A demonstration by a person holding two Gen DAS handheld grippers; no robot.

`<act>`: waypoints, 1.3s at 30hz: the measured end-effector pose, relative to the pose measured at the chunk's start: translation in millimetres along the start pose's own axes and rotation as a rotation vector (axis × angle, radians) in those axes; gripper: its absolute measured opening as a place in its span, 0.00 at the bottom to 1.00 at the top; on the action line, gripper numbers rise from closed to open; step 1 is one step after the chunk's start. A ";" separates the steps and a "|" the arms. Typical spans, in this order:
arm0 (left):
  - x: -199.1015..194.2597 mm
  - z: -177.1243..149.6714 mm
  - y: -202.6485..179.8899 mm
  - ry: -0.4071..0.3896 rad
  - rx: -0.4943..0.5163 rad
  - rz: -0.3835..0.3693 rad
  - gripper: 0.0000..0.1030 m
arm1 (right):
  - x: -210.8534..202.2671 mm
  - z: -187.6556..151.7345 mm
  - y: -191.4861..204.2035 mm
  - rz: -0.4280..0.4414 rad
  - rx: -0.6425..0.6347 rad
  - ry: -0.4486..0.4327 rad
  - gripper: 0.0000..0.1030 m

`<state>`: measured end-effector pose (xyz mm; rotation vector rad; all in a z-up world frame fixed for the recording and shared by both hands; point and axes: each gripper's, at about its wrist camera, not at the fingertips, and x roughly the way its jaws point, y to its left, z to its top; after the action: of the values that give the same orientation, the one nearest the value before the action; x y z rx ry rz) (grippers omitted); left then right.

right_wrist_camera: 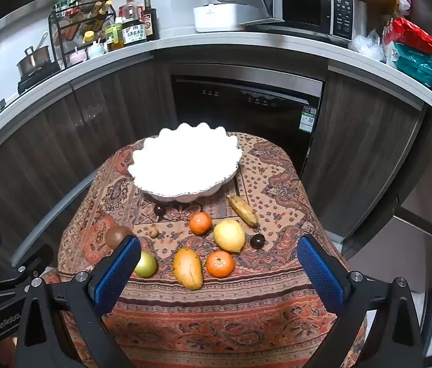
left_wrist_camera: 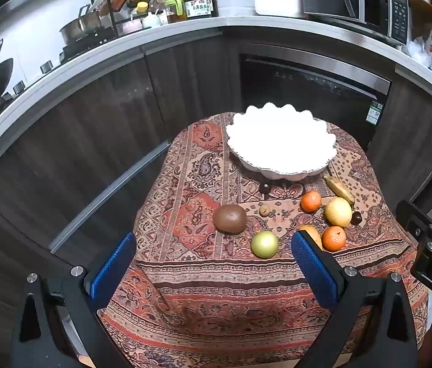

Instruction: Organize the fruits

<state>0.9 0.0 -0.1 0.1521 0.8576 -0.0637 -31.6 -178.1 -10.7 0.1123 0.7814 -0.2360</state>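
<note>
A white scalloped bowl [left_wrist_camera: 280,141] [right_wrist_camera: 185,165] stands empty at the far end of a small table under a patterned cloth [left_wrist_camera: 216,291] [right_wrist_camera: 231,306]. In front of it lie loose fruits: a brown kiwi [left_wrist_camera: 229,218] [right_wrist_camera: 117,235], a green apple [left_wrist_camera: 265,243] [right_wrist_camera: 146,264], a mango [right_wrist_camera: 187,269] [left_wrist_camera: 311,233], two tangerines [right_wrist_camera: 219,263] [right_wrist_camera: 200,223], a yellow pear [right_wrist_camera: 229,235] [left_wrist_camera: 338,211], a small banana [right_wrist_camera: 242,210] [left_wrist_camera: 339,188], two dark plums [right_wrist_camera: 257,240] [right_wrist_camera: 159,210] and a small longan [right_wrist_camera: 153,231]. My left gripper [left_wrist_camera: 212,257] and right gripper [right_wrist_camera: 219,263] hover open above the near edge, holding nothing.
Dark cabinets and a dishwasher [right_wrist_camera: 246,113] stand right behind the table. The counter above holds bottles [right_wrist_camera: 134,29], a rice cooker [right_wrist_camera: 219,6], a microwave [right_wrist_camera: 314,6], pans [left_wrist_camera: 81,26] and bags [right_wrist_camera: 412,49]. The right gripper's body [left_wrist_camera: 430,245] shows at the left wrist view's right edge.
</note>
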 end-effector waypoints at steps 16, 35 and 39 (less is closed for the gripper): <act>-1.0 -0.4 0.7 -0.009 -0.002 -0.005 1.00 | -3.0 -1.6 -1.6 -0.001 0.002 -0.008 1.00; -2.8 -3.1 0.9 -0.005 -0.001 -0.004 1.00 | -4.2 -1.8 -2.1 0.000 0.005 -0.010 1.00; -3.0 -3.3 1.0 -0.005 -0.001 -0.004 1.00 | -4.3 -1.8 -2.1 0.000 0.005 -0.009 1.00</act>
<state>-3.4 1.5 0.1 0.1487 0.8527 -0.0675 -36.3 -179.0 -8.9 0.1162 0.7714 -0.2384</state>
